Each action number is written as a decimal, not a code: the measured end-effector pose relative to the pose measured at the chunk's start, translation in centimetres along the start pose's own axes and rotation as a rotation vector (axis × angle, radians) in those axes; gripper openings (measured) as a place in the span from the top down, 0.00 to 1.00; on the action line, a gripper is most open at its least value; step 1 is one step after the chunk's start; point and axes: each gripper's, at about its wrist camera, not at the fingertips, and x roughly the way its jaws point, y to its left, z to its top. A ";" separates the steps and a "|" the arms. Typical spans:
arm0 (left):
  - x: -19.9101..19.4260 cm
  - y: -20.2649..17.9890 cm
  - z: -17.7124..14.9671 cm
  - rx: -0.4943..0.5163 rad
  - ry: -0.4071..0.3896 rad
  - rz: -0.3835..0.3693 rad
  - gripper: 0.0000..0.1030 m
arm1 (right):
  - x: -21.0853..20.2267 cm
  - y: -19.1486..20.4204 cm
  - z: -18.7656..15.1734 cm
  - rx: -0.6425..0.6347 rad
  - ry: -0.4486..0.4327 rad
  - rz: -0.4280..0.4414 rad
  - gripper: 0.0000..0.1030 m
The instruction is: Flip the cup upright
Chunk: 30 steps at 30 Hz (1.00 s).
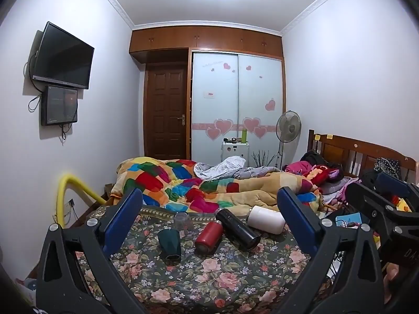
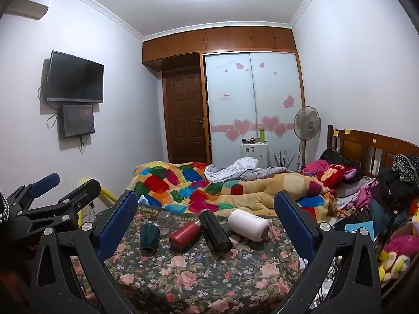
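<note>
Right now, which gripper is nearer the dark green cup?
Left, narrowly. The left gripper has the dark green cup just inside its left finger; the right gripper sits beside it, further right.

My right gripper [image 2: 206, 210] spread wide above the floral bedspread [image 2: 199, 269], green cup [image 2: 149, 236] upside down at left, red bottle [image 2: 184, 236], black flask [image 2: 215, 231], white bottle [image 2: 248, 224] lying beyond, my left gripper [image 2: 65, 187] far left
</note>
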 end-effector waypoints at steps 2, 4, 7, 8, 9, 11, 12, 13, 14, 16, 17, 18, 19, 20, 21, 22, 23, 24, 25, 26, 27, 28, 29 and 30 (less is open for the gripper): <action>0.0 -0.1 0.0 0.001 0.000 0.001 0.00 | 0.0 0.0 0.0 -0.001 0.001 -0.001 0.00; -0.1 -0.1 0.0 0.001 0.002 -0.001 0.00 | -0.2 -0.1 0.2 -0.001 0.001 -0.002 0.00; -0.1 -0.1 0.0 0.000 0.006 -0.004 0.00 | -0.5 -0.1 0.5 0.000 0.004 -0.003 0.00; -0.1 -0.1 0.0 0.000 0.007 -0.004 0.00 | -0.5 -0.1 0.4 -0.001 0.003 -0.003 0.00; -0.2 -0.1 0.0 0.000 0.007 -0.004 0.00 | -0.5 -0.1 0.4 -0.001 0.003 -0.003 0.00; -0.1 -0.1 0.0 0.001 0.007 -0.003 0.00 | -0.5 -0.1 0.3 -0.001 0.002 -0.004 0.00; -0.1 0.0 0.0 0.000 0.006 -0.004 0.00 | -0.5 -0.1 0.4 0.000 0.003 -0.003 0.00; -0.2 0.0 0.1 -0.001 0.006 -0.004 0.00 | -0.5 -0.1 0.3 -0.001 0.003 -0.003 0.00; -0.1 0.0 0.1 0.000 0.006 -0.004 0.00 | -0.4 0.0 0.3 -0.001 0.003 -0.004 0.00; 0.0 -0.1 0.2 0.001 0.005 -0.003 0.00 | -0.4 0.0 0.3 -0.001 0.003 -0.003 0.00; 0.0 -0.1 0.2 0.001 0.005 -0.002 0.00 | -0.4 0.0 0.3 0.000 0.003 -0.004 0.00; 0.0 -0.1 0.2 0.001 0.005 -0.002 0.00 | -0.5 0.0 0.4 0.000 0.006 -0.003 0.00; 0.0 -0.1 0.2 0.001 0.005 0.000 0.00 | -0.4 -0.4 0.0 0.001 0.006 -0.003 0.00; 0.0 0.0 0.2 0.000 0.004 0.000 0.00 | -0.5 -0.4 0.1 0.000 0.007 -0.002 0.00; 0.0 0.0 0.2 -0.001 0.004 0.001 0.00 | -0.5 -0.4 0.0 -0.001 0.006 -0.003 0.00; 0.0 -0.1 0.2 0.000 0.004 0.001 0.00 | -0.4 -0.4 0.0 0.000 0.007 -0.004 0.00; 0.0 0.0 0.2 -0.002 0.004 0.001 0.00 | -0.4 -0.4 0.0 -0.003 0.006 -0.004 0.00; 0.0 -0.1 0.2 -0.002 0.004 0.000 0.00 | -0.5 -0.4 0.0 -0.004 0.005 -0.005 0.00; 0.0 -0.1 0.2 -0.001 0.004 0.001 0.00 | -0.4 -0.4 0.0 -0.004 0.005 -0.004 0.00; 0.0 -0.1 0.2 -0.001 0.003 0.001 0.00 | -0.4 -0.4 0.0 -0.004 0.005 -0.004 0.00; 0.0 -0.1 0.2 -0.001 0.003 0.001 0.00 | -0.5 -0.4 0.0 -0.004 0.005 -0.005 0.00; 0.0 -0.1 0.2 0.000 0.003 0.001 0.00 | -0.4 -0.4 0.0 -0.005 0.005 -0.005 0.00; 0.0 -0.1 0.2 -0.001 0.001 0.001 0.00 | -0.4 -0.4 0.0 -0.005 0.006 -0.004 0.00; -0.1 0.0 0.2 -0.002 0.000 0.001 0.00 | -0.4 -0.4 0.0 -0.005 0.005 -0.004 0.00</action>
